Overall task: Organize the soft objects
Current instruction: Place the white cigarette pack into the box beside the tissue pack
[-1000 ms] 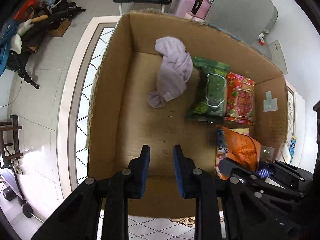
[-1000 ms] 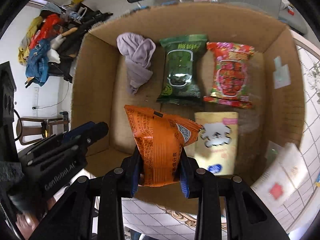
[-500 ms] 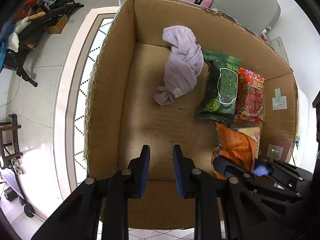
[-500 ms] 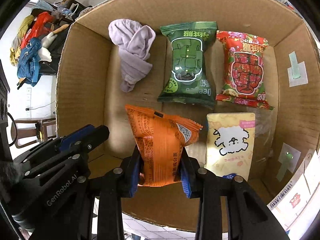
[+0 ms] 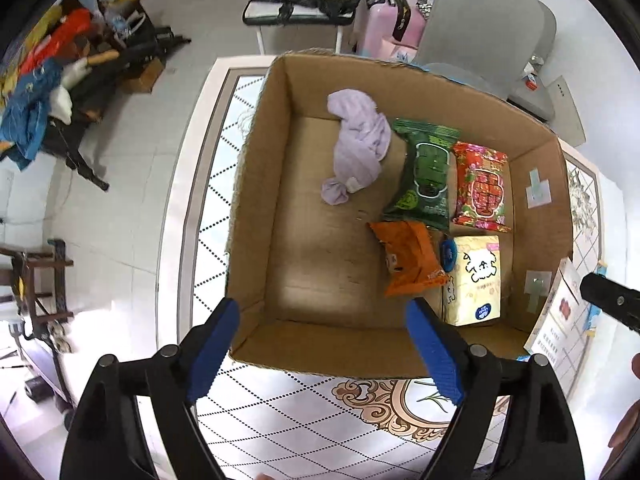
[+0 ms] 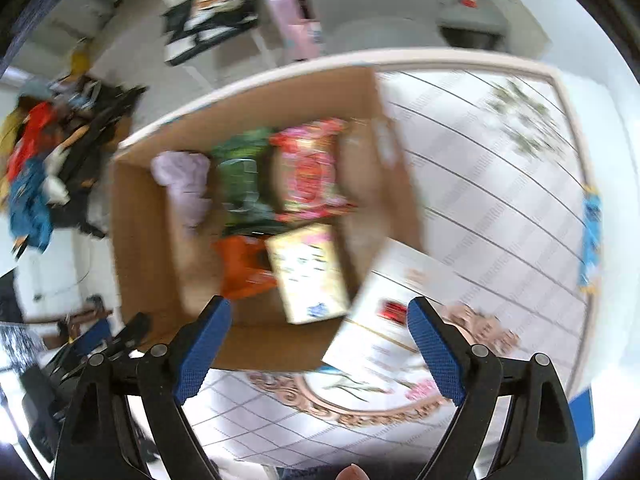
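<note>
The cardboard box (image 5: 256, 208) stands open-topped on a white tiled tabletop with a diamond pattern (image 5: 304, 420). Five soft items lie on its floor.

A lilac cloth (image 5: 358, 148), bunched and knotted at its lower end, lies toward the far wall, left of the packets. Just beside it is a dark green snack packet (image 5: 424, 176) with crimped ends, and touching that packet's right edge is a red packet (image 5: 482, 186) with a printed panel. Nearer the front wall, an orange packet (image 5: 410, 256) lies creased and tilted, its upper corner meeting the green packet's lower edge. To its right sits a pale yellow tissue pack (image 5: 476, 280) bearing a white cartoon animal and a blue round mark. A small blue object shows between the orange packet and the tissue pack; what it is cannot be told.

The left gripper (image 5: 322, 350) hangs above the box's front wall, its jaws having just been opening; they stand wide with nothing between the blue pads.

The right gripper (image 6: 318, 346) likewise has just been opening its jaws; they stand wide and empty over the box's front right corner. The right wrist view is blurred. A white printed leaflet (image 6: 384, 320) lies on the table against that corner.
</note>
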Motion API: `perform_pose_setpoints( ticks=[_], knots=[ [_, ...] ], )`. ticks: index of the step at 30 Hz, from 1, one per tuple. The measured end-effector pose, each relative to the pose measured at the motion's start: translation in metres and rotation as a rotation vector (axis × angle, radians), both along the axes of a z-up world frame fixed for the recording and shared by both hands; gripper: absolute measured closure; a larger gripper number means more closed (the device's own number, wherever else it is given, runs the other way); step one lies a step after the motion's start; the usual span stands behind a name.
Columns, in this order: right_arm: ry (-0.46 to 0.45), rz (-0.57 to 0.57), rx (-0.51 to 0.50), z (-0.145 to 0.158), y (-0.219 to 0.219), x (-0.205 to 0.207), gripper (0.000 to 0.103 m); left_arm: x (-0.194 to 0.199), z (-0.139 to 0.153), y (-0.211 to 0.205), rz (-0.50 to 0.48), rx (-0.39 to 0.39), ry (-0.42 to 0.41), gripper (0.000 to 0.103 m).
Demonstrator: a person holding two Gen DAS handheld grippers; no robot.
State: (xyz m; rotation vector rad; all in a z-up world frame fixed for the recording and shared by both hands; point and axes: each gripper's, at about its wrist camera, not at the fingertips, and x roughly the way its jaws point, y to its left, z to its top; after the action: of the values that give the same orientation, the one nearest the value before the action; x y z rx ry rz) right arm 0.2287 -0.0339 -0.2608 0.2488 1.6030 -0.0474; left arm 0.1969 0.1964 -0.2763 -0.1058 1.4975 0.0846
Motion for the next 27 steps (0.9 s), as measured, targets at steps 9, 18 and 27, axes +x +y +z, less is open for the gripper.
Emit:
perform_pose_setpoints(
  ticks=[9,18,27],
  knots=[
    [0.088,-0.065,-0.059,-0.043,-0.019,-0.018,0.01,-0.006,-0.003,-0.026,-0.032,0.031,-0.023,0.008],
    [0.115,-0.124,-0.093,-0.069,-0.036,-0.022,0.043,-0.009,-0.008,-0.021,-0.025,0.018,-0.017,0.008],
    [0.003,-0.014,-0.068,-0.03,-0.022,-0.024,0.052,-0.013,0.002,-0.015,-0.039,0.035,-0.039,0.008]
  ],
)
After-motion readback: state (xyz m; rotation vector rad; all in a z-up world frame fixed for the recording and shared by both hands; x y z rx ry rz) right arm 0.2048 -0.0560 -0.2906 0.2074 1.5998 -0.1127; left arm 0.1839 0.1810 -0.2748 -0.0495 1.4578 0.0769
